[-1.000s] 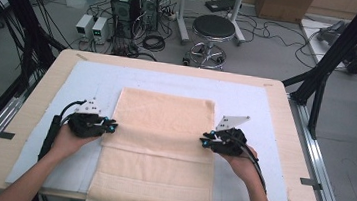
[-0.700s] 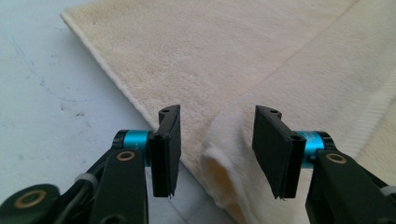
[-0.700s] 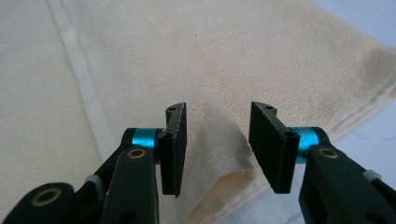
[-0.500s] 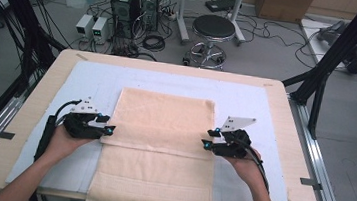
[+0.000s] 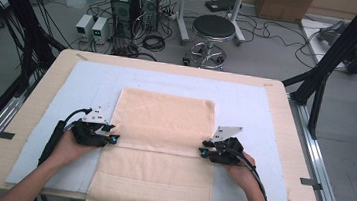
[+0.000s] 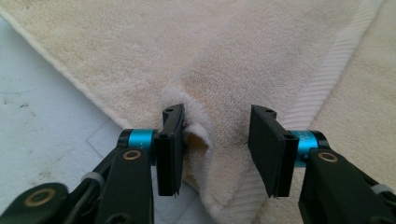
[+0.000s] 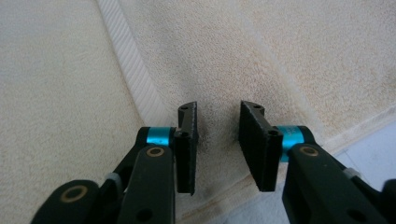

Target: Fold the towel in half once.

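A wooden table stood in a workshop, covered by a pale blue mat. On the mat lay a cream towel, the landmark here. It ran from the middle of the mat to the table's near edge, where its end hung slightly over. Its far half was a folded layer whose woven band crossed the towel about halfway along.

A person's forearms came in from the near side, each hand carrying a hand-held gripper. The left hand-held gripper sat at the towel's left edge, level with the fold band, pointing inward. The right hand-held gripper sat at the towel's right edge, also level with the band, pointing inward.

In the left gripper view, the left hand-held gripper had its jaws parted and just closing a little. A raised pucker of the towel's edge sat between them, touching the left pad while the right pad stood clear of it, so the cloth was not clamped.

In the right gripper view, the right hand-held gripper had narrower, still parted jaws that had just been closing. They stood over flat towel beside the ribbed band, pinching nothing.
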Tool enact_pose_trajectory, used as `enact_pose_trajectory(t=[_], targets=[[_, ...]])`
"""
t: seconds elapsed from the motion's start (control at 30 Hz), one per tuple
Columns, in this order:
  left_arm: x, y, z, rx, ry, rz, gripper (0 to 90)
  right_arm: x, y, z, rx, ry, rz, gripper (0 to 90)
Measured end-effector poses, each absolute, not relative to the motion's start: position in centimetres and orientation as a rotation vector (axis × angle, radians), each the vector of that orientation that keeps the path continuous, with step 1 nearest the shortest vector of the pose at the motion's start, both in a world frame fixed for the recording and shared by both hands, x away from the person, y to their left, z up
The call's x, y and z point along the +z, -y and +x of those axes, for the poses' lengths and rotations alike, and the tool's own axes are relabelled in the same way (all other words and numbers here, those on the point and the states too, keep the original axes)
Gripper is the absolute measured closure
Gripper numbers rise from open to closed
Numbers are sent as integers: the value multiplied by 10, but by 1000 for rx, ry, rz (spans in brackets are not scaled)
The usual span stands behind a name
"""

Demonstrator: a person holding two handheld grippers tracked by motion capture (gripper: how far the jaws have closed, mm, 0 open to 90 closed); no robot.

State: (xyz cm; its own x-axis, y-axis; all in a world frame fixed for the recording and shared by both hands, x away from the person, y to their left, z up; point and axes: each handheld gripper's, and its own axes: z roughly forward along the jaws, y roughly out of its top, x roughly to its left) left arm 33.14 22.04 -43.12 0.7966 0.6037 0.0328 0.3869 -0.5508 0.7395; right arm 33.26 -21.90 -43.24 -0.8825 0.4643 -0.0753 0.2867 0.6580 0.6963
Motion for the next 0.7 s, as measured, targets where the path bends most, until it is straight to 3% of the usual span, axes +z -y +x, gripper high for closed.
enact_pose_trajectory(t=[0.17, 0.7], targets=[[-431, -222, 332, 383, -738, 2218, 644, -433, 220, 334, 1041, -2624, 607, 755], [-405, -238, 321, 423, -720, 2101, 571, -432, 221, 335, 1052, -2623, 628, 774]])
